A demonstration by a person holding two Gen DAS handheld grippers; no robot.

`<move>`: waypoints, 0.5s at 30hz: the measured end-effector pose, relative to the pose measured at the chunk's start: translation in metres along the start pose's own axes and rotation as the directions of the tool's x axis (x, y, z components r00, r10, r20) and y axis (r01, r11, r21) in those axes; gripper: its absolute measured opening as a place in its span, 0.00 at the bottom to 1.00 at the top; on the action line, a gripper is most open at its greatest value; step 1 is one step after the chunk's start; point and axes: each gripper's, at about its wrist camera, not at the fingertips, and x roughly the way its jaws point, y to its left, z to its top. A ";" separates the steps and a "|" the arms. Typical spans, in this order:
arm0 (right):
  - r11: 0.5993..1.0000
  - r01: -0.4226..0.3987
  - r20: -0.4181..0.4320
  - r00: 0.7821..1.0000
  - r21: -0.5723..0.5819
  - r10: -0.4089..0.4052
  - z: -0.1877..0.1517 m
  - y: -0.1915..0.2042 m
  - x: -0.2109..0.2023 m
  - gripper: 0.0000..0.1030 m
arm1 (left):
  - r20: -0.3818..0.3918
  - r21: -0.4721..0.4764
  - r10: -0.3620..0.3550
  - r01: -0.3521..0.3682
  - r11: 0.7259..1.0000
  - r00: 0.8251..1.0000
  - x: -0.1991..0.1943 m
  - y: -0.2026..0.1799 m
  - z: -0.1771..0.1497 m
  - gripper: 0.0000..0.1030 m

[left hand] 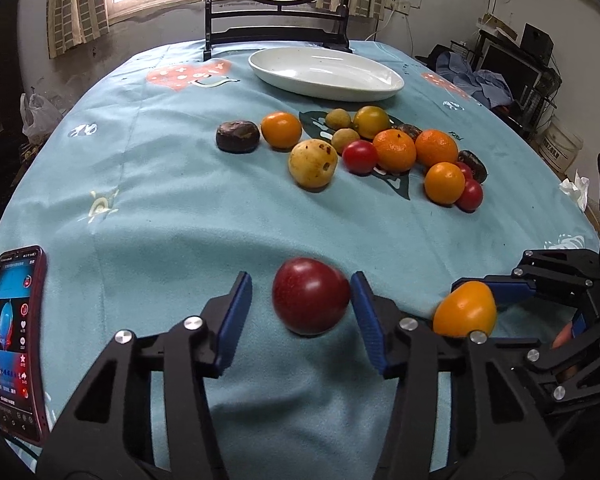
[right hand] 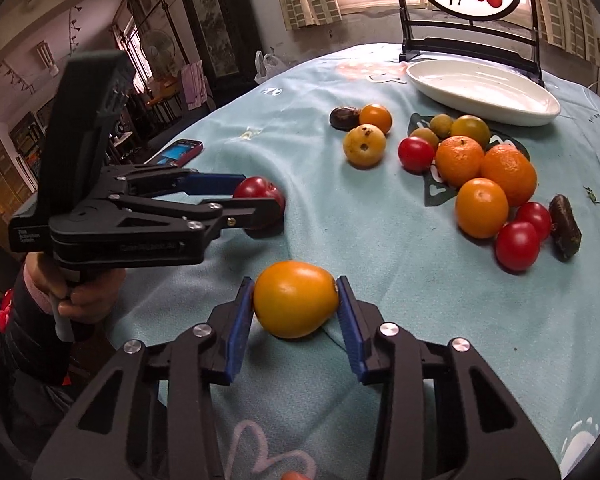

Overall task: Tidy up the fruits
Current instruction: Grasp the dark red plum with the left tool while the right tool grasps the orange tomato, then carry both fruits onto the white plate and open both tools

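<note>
Now, left tongs (left hand: 301,299) spread, dark red tomato (left hand: 310,295) between, right tongs (right hand: 296,300) clamping orange tomato (right hand: 295,298)

black linkage gripper (right hand: 296,308), blue pads (right hand: 236,330), silver screws

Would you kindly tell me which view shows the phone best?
The left wrist view: the phone lies close, screen readable as lit. The right wrist view shows only its far end, small, behind the left hand-held gripper.

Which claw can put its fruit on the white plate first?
Probably the right claw. Its pads already press both sides of the orange-yellow fruit. The left claw is open, with a gap beside the red fruit, so it must close first. The white plate is empty.
</note>
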 end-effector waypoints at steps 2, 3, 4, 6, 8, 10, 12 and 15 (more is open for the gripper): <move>1.000 -0.004 0.011 1.000 0.009 0.004 0.000 -0.002 -0.004 0.40 | -0.015 0.005 -0.002 0.002 1.000 1.000 0.005 -0.003 0.000 0.43; 1.000 -0.008 0.017 1.000 0.016 0.007 0.000 -0.004 -0.006 0.40 | -0.022 0.008 -0.002 0.002 1.000 1.000 0.006 -0.004 -0.001 0.39; 1.000 -0.013 0.024 1.000 0.025 0.012 0.000 -0.006 -0.008 0.40 | -0.024 0.011 -0.005 0.005 1.000 1.000 0.007 -0.005 -0.001 0.38; 0.999 -0.018 0.039 0.999 0.038 0.017 0.000 -0.009 -0.013 0.40 | -0.024 0.014 0.003 -0.003 1.000 1.000 0.007 -0.007 -0.001 0.38; 0.999 -0.015 0.050 0.999 0.046 0.013 0.000 -0.011 -0.017 0.40 | -0.025 0.010 0.001 -0.001 1.000 1.000 0.006 -0.006 -0.001 0.38; 0.999 -0.010 0.064 0.998 0.051 0.007 0.001 -0.013 -0.022 0.40 | -0.023 0.007 -0.005 0.005 1.000 1.000 0.005 -0.006 -0.002 0.38; 0.998 -0.013 0.080 0.997 0.061 0.008 0.003 -0.017 -0.026 0.40 | -0.014 0.004 -0.014 0.014 1.000 1.000 0.000 -0.007 -0.001 0.38; 0.998 -0.008 0.102 0.995 0.068 0.001 0.011 -0.025 -0.032 0.40 | 0.011 0.000 -0.039 0.039 0.999 0.999 -0.007 -0.008 0.008 0.38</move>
